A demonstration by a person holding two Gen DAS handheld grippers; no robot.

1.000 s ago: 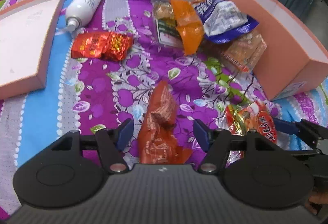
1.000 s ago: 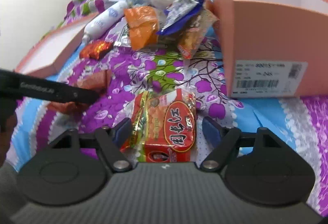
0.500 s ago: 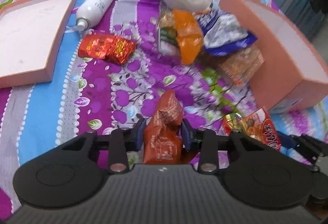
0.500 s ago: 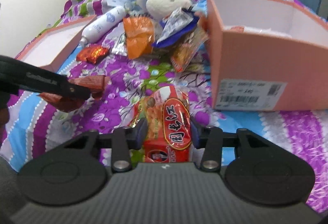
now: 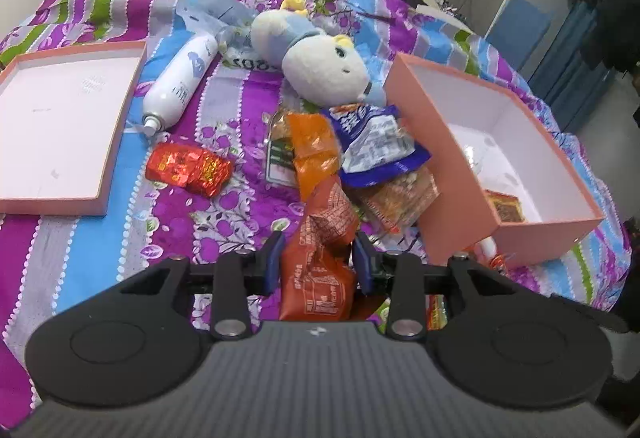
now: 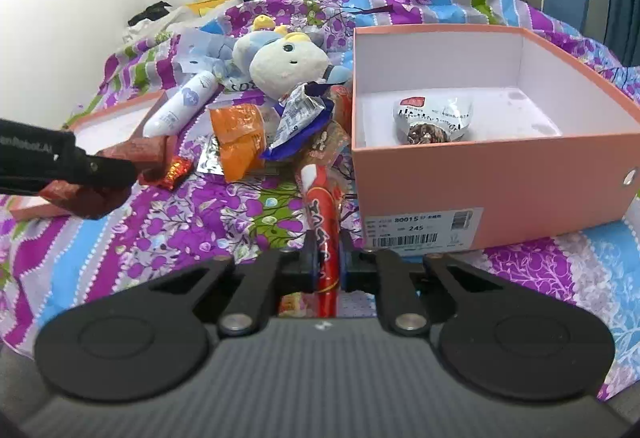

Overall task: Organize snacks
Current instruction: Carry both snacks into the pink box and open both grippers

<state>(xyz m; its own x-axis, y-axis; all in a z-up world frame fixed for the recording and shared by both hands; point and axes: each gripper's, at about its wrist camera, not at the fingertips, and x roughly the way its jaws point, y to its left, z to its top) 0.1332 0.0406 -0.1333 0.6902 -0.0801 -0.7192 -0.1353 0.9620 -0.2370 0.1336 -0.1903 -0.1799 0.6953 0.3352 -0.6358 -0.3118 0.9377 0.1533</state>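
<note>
Both packets are up off the bed now, the right gripper (image 6: 324, 262) pinching the red snack packet (image 6: 323, 213) edge-on, long axis pointing ahead, nearer the pink shoebox (image 6: 496, 193) lying just right, while the left gripper (image 5: 318, 258) clamps an orange-brown snack pouch (image 5: 320, 250).

Purple floral bedspread (image 5: 168, 222); salmon-pink box (image 6: 496, 193); orange-brown snack packet (image 5: 316, 274).

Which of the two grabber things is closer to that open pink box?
Right. The right gripper, clamping a red snack pack, sits just before the pink box. The left gripper, holding an orange-brown packet, is farther off to the box's left.
</note>
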